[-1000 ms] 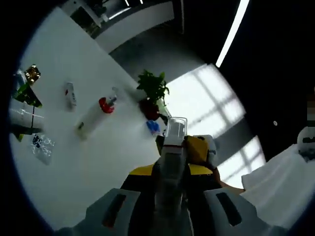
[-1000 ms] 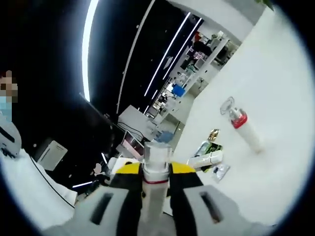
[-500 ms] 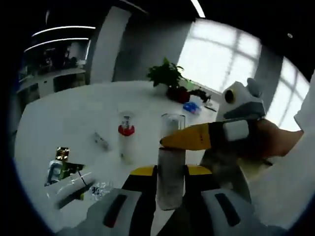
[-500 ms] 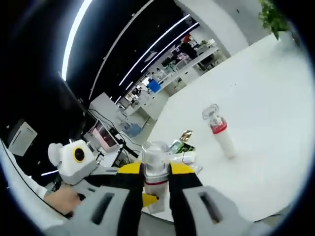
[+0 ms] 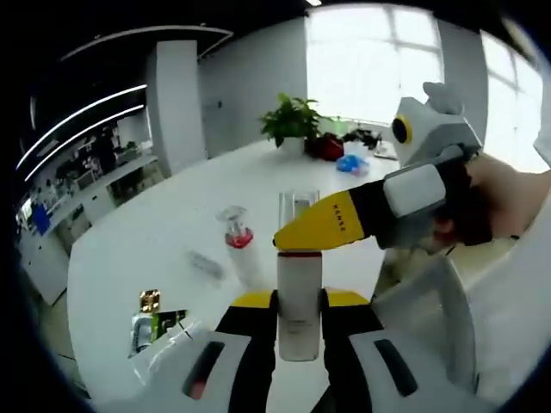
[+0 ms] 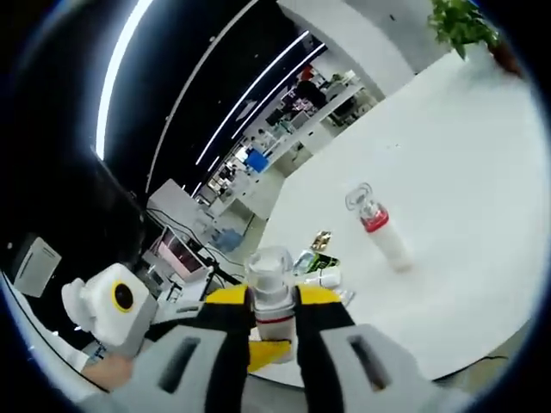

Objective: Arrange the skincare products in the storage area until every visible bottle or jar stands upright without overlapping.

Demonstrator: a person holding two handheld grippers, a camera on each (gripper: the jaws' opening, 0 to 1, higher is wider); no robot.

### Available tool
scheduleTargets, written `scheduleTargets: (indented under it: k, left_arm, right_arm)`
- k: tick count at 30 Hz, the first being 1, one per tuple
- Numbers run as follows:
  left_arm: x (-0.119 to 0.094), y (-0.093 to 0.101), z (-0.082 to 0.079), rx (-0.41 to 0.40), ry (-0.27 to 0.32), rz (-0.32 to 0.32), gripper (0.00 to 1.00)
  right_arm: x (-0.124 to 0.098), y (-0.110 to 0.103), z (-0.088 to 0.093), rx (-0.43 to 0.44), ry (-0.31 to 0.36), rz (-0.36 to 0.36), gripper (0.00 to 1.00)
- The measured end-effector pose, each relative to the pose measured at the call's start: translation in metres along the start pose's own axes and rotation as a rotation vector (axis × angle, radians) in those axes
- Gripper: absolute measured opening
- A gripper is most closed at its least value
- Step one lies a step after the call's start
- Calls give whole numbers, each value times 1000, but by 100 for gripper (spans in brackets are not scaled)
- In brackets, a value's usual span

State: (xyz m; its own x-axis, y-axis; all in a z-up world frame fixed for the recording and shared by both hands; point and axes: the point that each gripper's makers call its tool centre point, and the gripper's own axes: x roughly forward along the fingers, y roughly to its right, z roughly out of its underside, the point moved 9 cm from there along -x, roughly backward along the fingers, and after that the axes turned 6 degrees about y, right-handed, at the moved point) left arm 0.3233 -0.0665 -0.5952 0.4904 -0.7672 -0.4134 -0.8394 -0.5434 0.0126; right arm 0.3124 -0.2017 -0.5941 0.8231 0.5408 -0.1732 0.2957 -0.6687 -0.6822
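We find a wide white counter [image 5: 155, 249], also in the right gripper view [image 6: 465, 189], running out to a window wall, with a potted plant [image 5: 293, 120] at its far end.

The left hand-held gripper [image 5: 299, 331] rises from the bottom of its own view, its jaws clamped on the body of a tall white bottle [image 5: 299, 301] with a red band and a clear cap, held upright above the counter. The right hand-held gripper [image 5: 344, 225], carried by a person's hand [image 5: 504, 202], enters the left gripper view from the right; its yellow jaw reaches across the same bottle at the red band. In the right gripper view, the right hand-held gripper [image 6: 272, 323] has its jaws closed on the neck of that bottle [image 6: 270, 297], just below the clear cap.

A second white bottle [image 5: 241, 254], red-collared with a clear cap, is on the counter beyond; in the right gripper view [image 6: 379, 232] we cannot tell whether it stands or lies.

A cluster of small packaged products [image 5: 159, 323] lies near the counter's edge, also in the right gripper view [image 6: 320, 262]; details are too small to tell.
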Motion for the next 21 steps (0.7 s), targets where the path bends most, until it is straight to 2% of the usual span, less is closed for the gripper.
scheduleTargets:
  k: [1,3,5,9,14,18,19,20,21]
  left_arm:
    - [-1,0,0,-7,1,11,16]
    - [-3,-2,1,-63,11,42,16]
    - [-8,-4,0,-113,36,98,16]
    - [-18,-6,-3,-247,95,235,16]
    - [-30,-8,-8,-373,172,402,16]
    - [-35,-6,-6,-445,184,529,16]
    - [-37,-5,-6,-488,170,589,16]
    - [-38,-4,-6,-500,162,615,16]
    - [-38,-5,-7,-478,179,603,16]
  right_arm:
    - [0,0,0,-12,-1,-2,19]
    - [-1,-3,0,-70,-3,-54,18]
    - [-3,-7,-1,-140,-5,-99,19]
    - [-7,-17,-5,-204,0,-223,21]
    - [-11,-29,-11,-235,-22,-381,24]
    - [-11,-35,-11,-252,-72,-472,24]
    - [-12,-38,-10,-239,-95,-510,24]
    - [-12,-38,-9,-229,-112,-529,24]
    - [-11,-38,-9,-230,-117,-530,24]
